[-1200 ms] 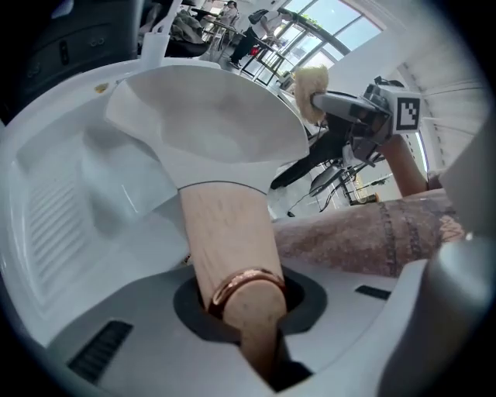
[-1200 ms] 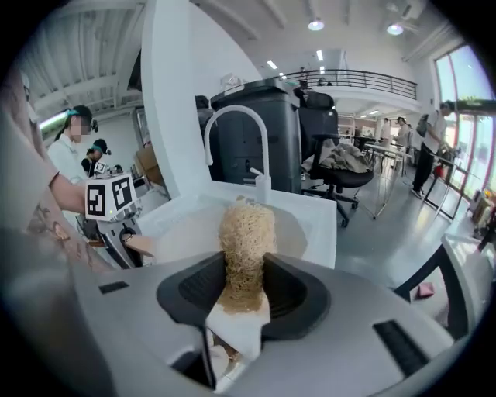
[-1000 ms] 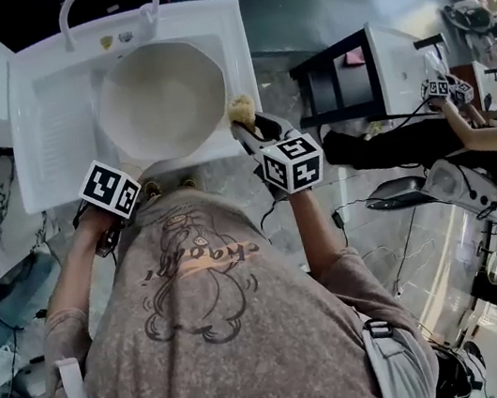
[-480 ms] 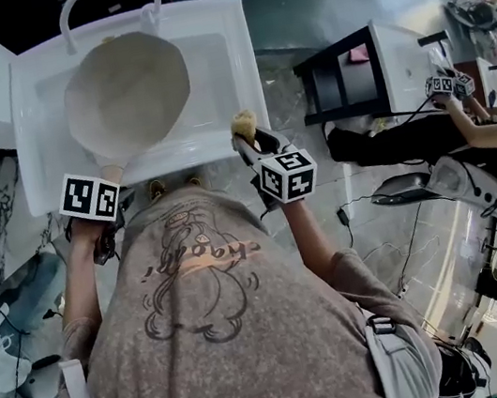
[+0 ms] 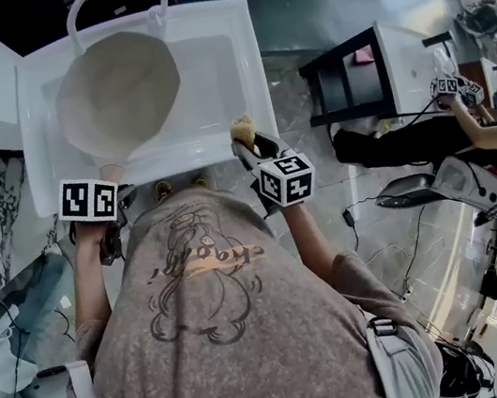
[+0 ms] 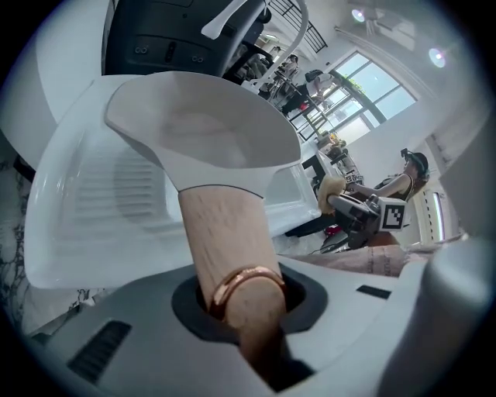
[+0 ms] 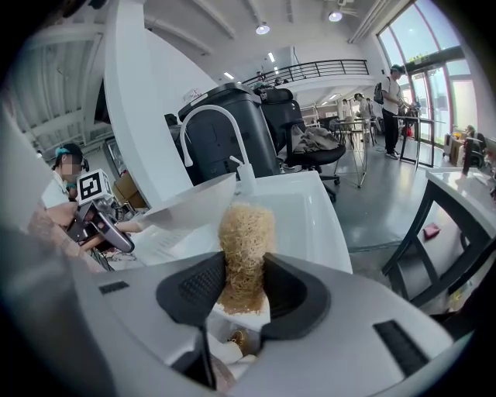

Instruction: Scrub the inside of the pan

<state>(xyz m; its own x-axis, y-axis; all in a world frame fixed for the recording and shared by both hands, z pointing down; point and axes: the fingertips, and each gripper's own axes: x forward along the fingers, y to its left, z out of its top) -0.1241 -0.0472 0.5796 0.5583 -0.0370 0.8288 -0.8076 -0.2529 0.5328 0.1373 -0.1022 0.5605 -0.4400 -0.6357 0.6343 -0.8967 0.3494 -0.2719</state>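
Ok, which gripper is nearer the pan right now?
Left. The left gripper is shut on the pan by its wooden handle; the right gripper, holding the scrubber, sits to the pan's right at the sink front rim, clear of it.

A white sink (image 5: 245,60) with an arched faucet (image 5: 158,13) lies at the top. To its right stands a black shelf unit (image 5: 339,82) under a white top. Farther right is another person (image 5: 495,138), and cables (image 5: 409,246) trail across the glossy floor (image 5: 291,5).
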